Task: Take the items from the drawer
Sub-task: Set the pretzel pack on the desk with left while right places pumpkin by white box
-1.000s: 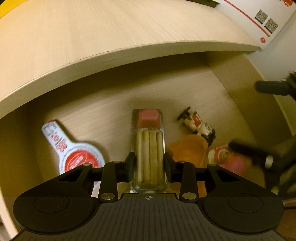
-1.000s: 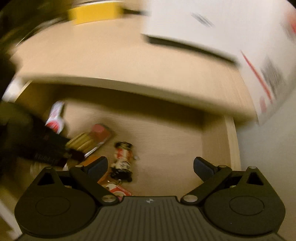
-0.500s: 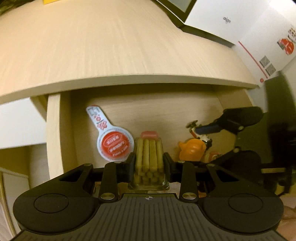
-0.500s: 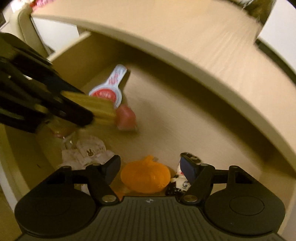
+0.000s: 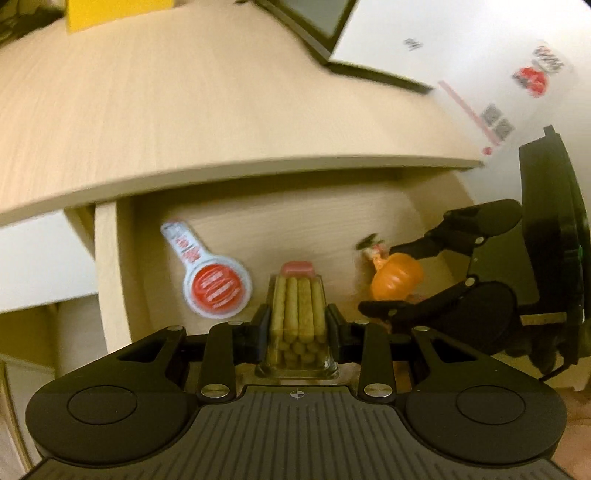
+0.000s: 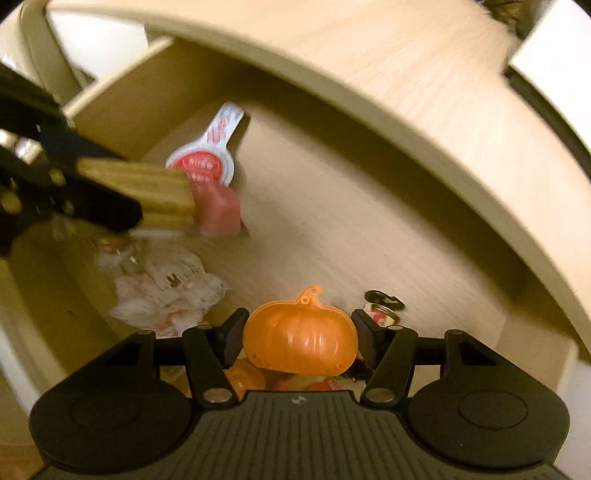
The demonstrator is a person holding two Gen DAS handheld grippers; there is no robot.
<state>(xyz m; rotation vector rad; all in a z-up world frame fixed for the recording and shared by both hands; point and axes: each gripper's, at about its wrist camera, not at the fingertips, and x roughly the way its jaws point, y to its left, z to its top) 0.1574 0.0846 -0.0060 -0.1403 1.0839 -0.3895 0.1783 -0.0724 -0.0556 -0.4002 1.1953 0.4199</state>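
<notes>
Left wrist view, nearest: left gripper is clenched on a clear plastic snack tray of tan biscuit sticks with a pink dip cup; both pads press its sides, and it is held above the drawer floor.
Snack tray look: see-through walls, sticks standing side by side, rounded pink cup at the far end.
Right wrist view, nearest: right gripper has its jaws closing around an orange pumpkin-shaped plastic shell; the fingers sit right at its two sides, near the drawer's front edge.
Pumpkin look: glossy, ribbed, with a small looped stem on top; more orange and red pieces lie beneath it, too hidden to tell apart.
Beside the pumpkin: small black-topped toy figure in red and white, just to its right on the drawer floor.
Front left of drawer: crumpled white and pink wrappers.
Farther back: white spoon-shaped foil-lidded cup with a round red label, lying flat toward the drawer's left wall.
Surface: pale wood-grain drawer, pulled open under a light wooden desktop.
Room, far: white printed carton and a yellow object on the desktop's back edge.
</notes>
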